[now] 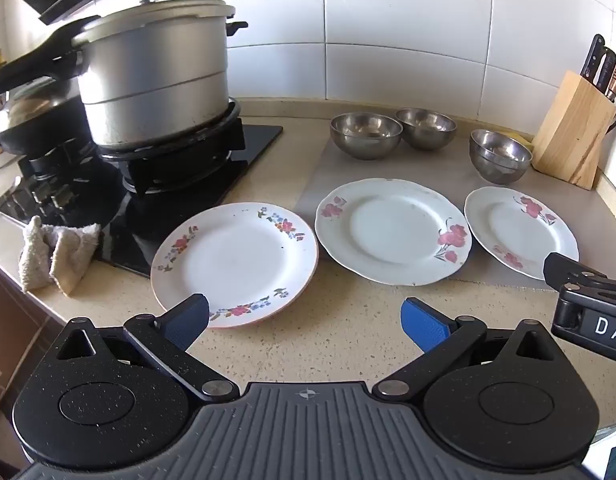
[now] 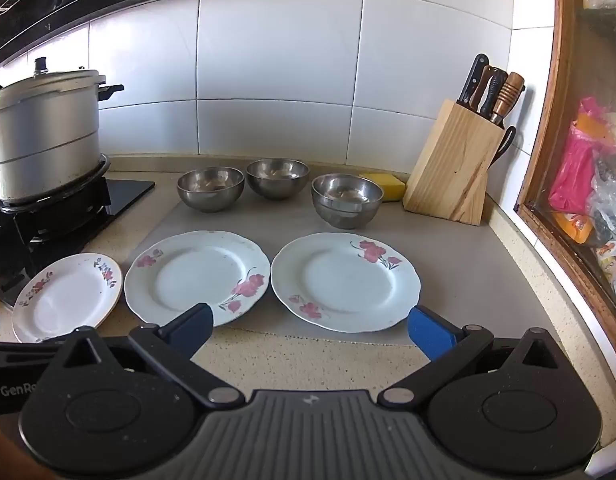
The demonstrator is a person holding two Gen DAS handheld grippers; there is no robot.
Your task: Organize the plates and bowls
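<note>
Three flowered white plates lie in a row on the counter: left plate (image 1: 236, 266) (image 2: 66, 296), middle plate (image 1: 391, 230) (image 2: 196, 276), right plate (image 1: 519, 230) (image 2: 343, 280). Behind them stand three steel bowls: left bowl (image 1: 365, 134) (image 2: 210, 188), middle bowl (image 1: 425, 127) (image 2: 278, 178), right bowl (image 1: 499, 155) (image 2: 346, 199). My left gripper (image 1: 304, 320) is open and empty, just in front of the left plate. My right gripper (image 2: 309, 330) is open and empty, in front of the middle and right plates; its body shows in the left wrist view (image 1: 587, 300).
A pressure cooker (image 1: 156, 76) sits on the black gas stove (image 1: 180, 176) at the left. A folded cloth (image 1: 56, 252) lies by the stove. A wooden knife block (image 2: 453, 168) and a yellow sponge (image 2: 383, 184) stand at the back right. A window frame (image 2: 547, 184) bounds the right.
</note>
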